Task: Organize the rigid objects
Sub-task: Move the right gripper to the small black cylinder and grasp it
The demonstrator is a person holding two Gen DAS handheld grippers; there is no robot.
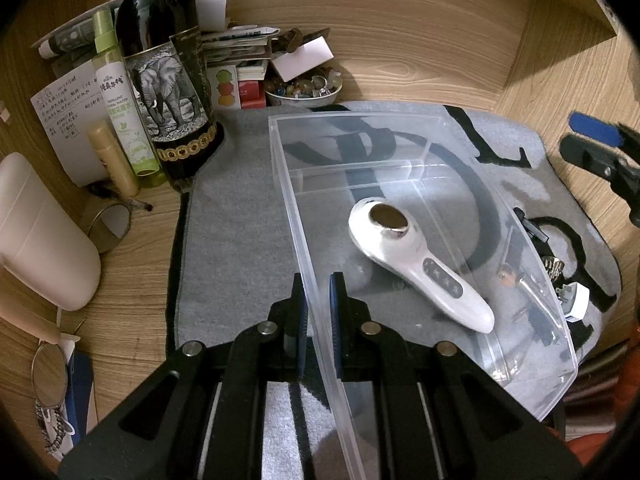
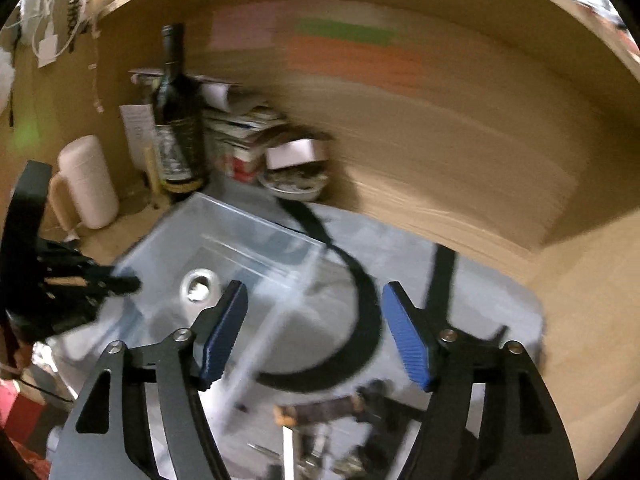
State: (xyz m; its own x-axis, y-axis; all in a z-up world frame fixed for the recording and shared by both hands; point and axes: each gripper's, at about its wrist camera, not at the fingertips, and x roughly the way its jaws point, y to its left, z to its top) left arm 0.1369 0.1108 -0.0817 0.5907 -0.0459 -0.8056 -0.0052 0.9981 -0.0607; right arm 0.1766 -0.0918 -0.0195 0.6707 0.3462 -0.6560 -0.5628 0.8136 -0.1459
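Two grippers work over a grey mat (image 1: 240,216) printed with black strokes, laid on a wooden desk. The left gripper (image 1: 319,316) pinches the near-left wall of a clear plastic organizer box (image 1: 280,152), one finger outside the wall and one inside. A white handheld device (image 1: 416,268) with a round metal head lies in the box's large compartment, handle pointing toward the near right; the smaller compartments behind the divider hold nothing visible. The right gripper (image 2: 316,332) hangs with its blue pads (image 2: 408,340) spread wide apart and nothing between them, above the mat beside the box's right side; its view is motion-blurred. Small items (image 1: 560,280), including a white plug, lie on the mat just right of the box. A dark wine bottle (image 1: 168,80) stands at the mat's far-left corner.
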